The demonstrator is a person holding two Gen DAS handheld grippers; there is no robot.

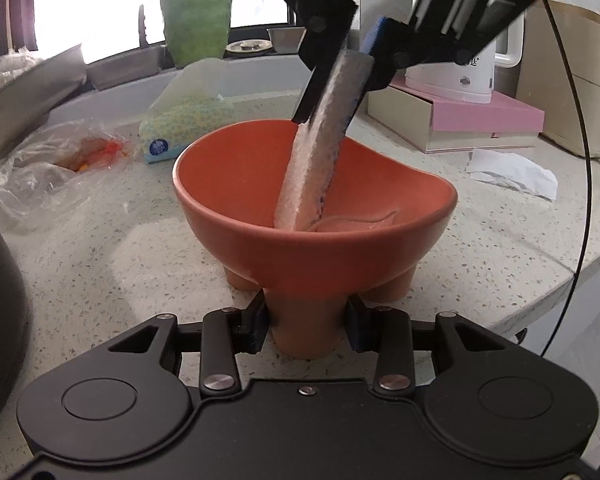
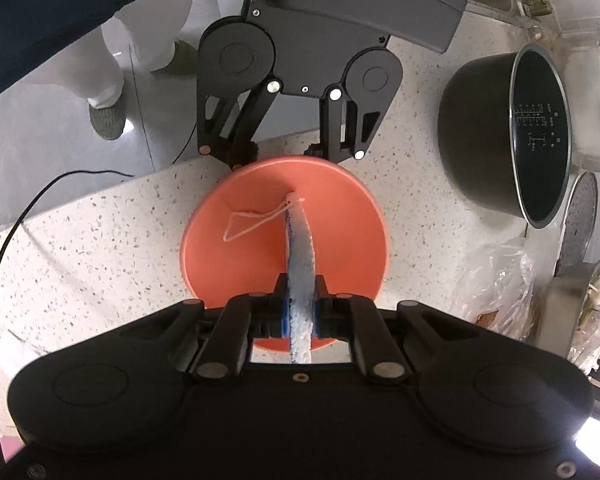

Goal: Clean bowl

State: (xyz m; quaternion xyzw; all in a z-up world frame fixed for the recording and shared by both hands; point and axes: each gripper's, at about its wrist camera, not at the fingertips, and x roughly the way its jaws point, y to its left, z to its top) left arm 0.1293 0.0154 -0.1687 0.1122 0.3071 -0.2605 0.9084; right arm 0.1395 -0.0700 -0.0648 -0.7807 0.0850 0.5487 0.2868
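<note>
An orange footed bowl (image 1: 312, 216) stands on the speckled counter; it also shows from above in the right wrist view (image 2: 340, 220). My left gripper (image 1: 306, 326) is shut on the bowl's near foot (image 1: 306, 320). My right gripper (image 2: 300, 308) is shut on a flat white-and-blue sponge cloth (image 2: 300, 256) and hangs over the bowl. In the left wrist view the right gripper (image 1: 342, 60) comes down from above, and the cloth (image 1: 316, 152) reaches to the bowl's inner bottom. A thin loop of string (image 2: 252, 224) lies inside the bowl.
A dark rice-cooker pot (image 2: 504, 136) lies on its side. A crumpled plastic bag (image 1: 52, 168), a tissue pack (image 1: 184, 124), a green vase (image 1: 196, 16), a pink box (image 1: 460, 116) under a white kettle (image 1: 464, 68), and a paper scrap (image 1: 512, 174) surround the bowl. The counter edge (image 1: 560, 280) is at right.
</note>
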